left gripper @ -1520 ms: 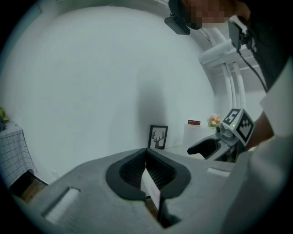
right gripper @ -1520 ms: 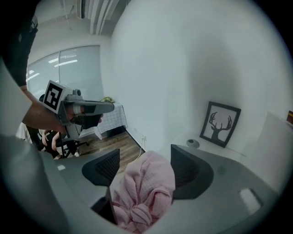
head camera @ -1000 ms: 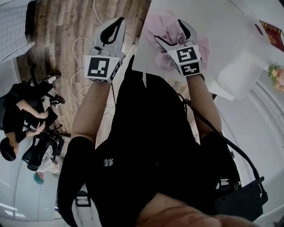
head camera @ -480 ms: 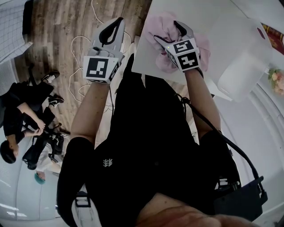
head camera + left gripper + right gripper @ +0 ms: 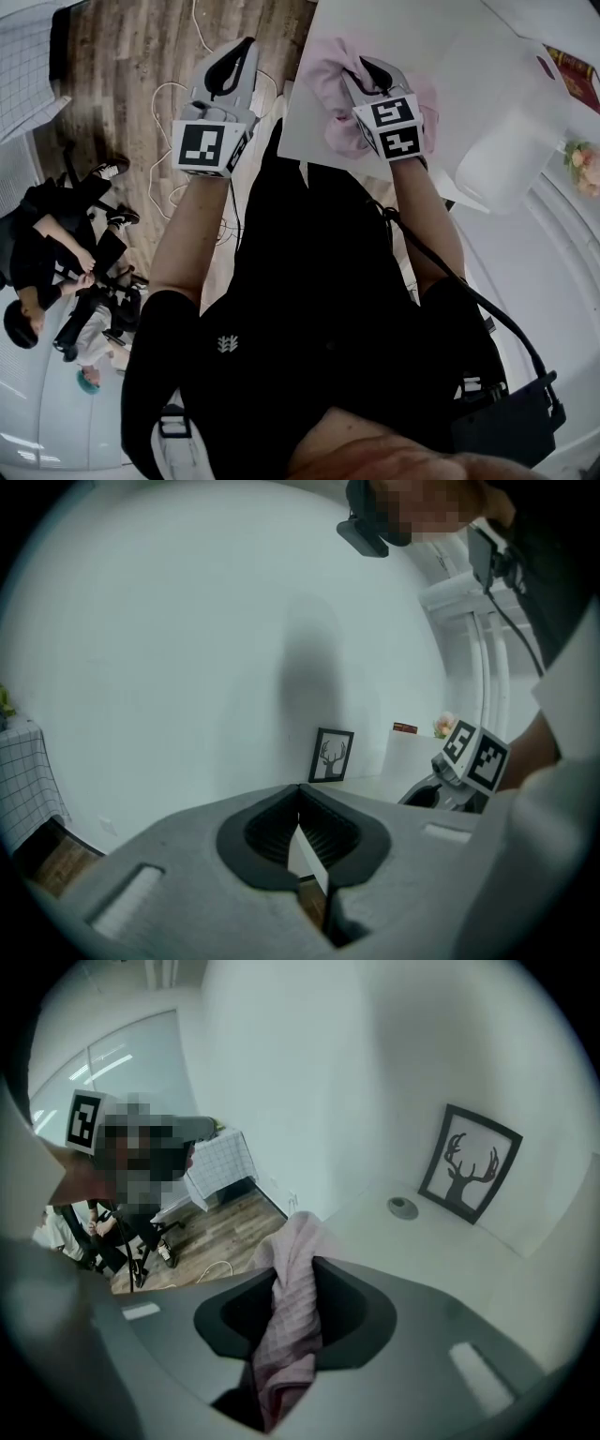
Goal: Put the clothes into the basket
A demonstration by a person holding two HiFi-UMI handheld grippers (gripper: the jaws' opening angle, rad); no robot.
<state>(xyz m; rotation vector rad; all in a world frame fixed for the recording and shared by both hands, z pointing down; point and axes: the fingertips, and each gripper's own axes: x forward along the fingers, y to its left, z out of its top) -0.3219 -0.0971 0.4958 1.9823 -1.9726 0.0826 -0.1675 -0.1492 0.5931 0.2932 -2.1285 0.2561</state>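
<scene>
A pink cloth [image 5: 328,73] lies crumpled on the near corner of the white table [image 5: 412,28]. My right gripper [image 5: 367,67] is down on it, jaws closing, and a fold of the pink cloth [image 5: 289,1321] is pinched between the pads and sticks out past the tips. The right gripper [image 5: 298,1269] points across the table. A white basket [image 5: 511,122] stands to the right of it on the table. My left gripper [image 5: 234,58] hangs over the wooden floor left of the table, shut and empty. In the left gripper view that gripper [image 5: 300,794] holds nothing.
A framed deer picture [image 5: 469,1171] leans on the wall at the table's back, with a round grommet [image 5: 403,1207] in front of it. Flowers [image 5: 583,155] stand at the far right. Cables [image 5: 178,103] trail over the floor, and a person [image 5: 47,253] sits at the left.
The right gripper's jaws have come together on the pink cloth, which now bunches between them. The left gripper has hardly moved.
</scene>
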